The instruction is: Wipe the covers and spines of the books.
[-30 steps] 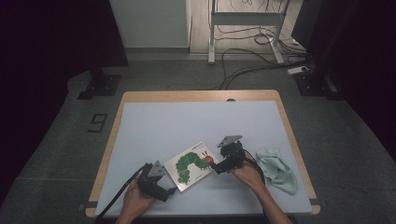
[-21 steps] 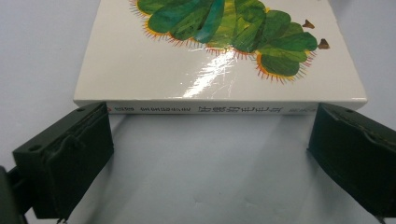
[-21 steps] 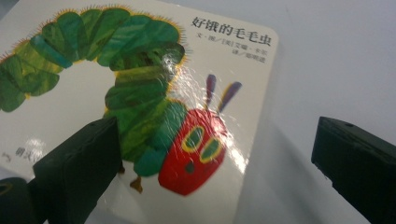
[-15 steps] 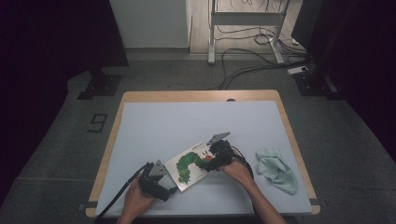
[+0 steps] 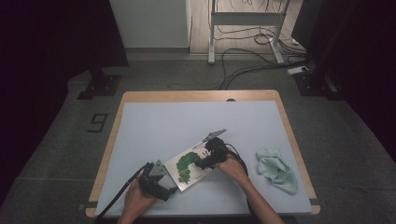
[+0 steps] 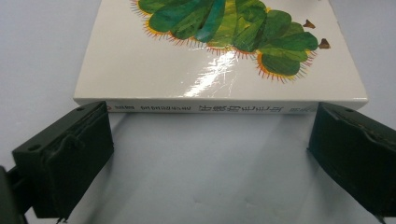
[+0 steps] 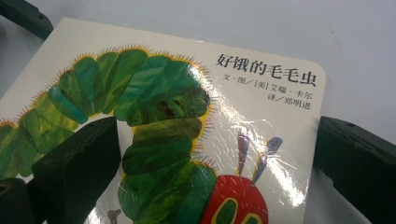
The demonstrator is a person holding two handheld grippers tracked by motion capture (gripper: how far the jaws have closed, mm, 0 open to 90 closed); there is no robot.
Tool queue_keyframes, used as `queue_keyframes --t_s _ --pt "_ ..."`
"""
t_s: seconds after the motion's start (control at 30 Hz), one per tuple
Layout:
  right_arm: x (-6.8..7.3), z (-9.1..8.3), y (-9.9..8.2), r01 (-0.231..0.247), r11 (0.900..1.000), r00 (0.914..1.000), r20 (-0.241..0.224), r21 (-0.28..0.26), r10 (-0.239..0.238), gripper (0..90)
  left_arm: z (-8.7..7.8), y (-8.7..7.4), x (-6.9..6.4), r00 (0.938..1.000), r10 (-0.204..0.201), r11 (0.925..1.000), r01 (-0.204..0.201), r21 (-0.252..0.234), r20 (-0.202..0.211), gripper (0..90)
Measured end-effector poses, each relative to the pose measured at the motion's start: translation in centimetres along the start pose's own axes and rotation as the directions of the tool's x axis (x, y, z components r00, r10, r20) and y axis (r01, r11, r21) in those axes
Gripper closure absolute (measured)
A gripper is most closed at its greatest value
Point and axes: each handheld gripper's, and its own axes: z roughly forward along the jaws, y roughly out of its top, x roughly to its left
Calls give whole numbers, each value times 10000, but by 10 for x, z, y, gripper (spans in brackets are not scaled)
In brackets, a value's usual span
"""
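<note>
Seeing picture book [image 5: 190, 164] flat on worktop [image 5: 154, 126], lower centre of high view. My right gripper [image 5: 208, 157] sits over its cover, jaws wide apart, nothing held. Left gripper [image 5: 164, 185] wide open too, facing book's spine, empty. Green cloth [image 5: 276, 169] lies at lower right.

A book [image 5: 189, 165] lies flat near the table's [image 5: 154, 126] front edge, between the left gripper [image 5: 170, 189] and right gripper [image 5: 201, 164]; a cloth [image 5: 276, 169] lies right.
</note>
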Motion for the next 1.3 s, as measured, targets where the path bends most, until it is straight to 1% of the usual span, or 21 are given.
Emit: queue_keyframes --t_s 0.13,0.23,0.37,0.53,0.73,0.93,1.03,1.07,1.1,1.13,1.17,1.27,1.3 --pt "-2 -3 0 -495 9987 9985 -257 -135 492 19 0 0 0 10000 -6 10000 6 -4 1 0" --pt "-3 -7 0 -752 9965 9965 -403 -350 738 22 0 0 0 10000 -10 10000 10 -9 0 0" --pt "-2 -11 0 -730 9967 9967 -383 -352 716 26 0 0 0 10000 0 10000 0 -6 -4 0" --pt "0 -17 0 -956 9944 9945 -467 -443 935 27 0 0 0 10000 -5 10000 5 -9 2 0" --pt "3 -24 -1 -1013 9931 9940 -472 -588 986 27 0 0 0 10000 9 10000 -9 -9 -2 0" --pt "5 -31 -3 -1245 9899 9908 -624 -682 1203 28 0 0 0 10000 1 10000 -1 -20 -4 0" --pt "6 -34 -3 -1179 9907 9917 -600 -683 1139 32 0 0 0 10000 26 10000 -26 -3 -13 0" --pt "7 -37 -3 -1100 9919 9925 -608 -640 1061 50 0 0 0 10000 8 10000 -8 -23 -15 0" --pt "8 -38 -3 -1115 9921 9916 -724 -581 1072 62 0 0 0 10000 29 10000 -29 -3 -13 0" --pt "8 -38 -3 -1115 9921 9916 -724 -581 1072 62 0 0 0 10000 29 10000 -29 -3 -13 0" --pt "10 -39 -3 -1081 9927 9902 -941 -534 1028 73 0 0 0 10000 32 10000 -32 -4 -14 0" --pt "13 -38 -1 -676 9972 9959 -628 -326 654 79 0 0 0 10000 34 10000 -34 -4 -16 0" --pt "13 -38 0 -641 9976 9962 -602 -252 625 86 0 0 0 10000 35 10000 -35 -3 -14 0"
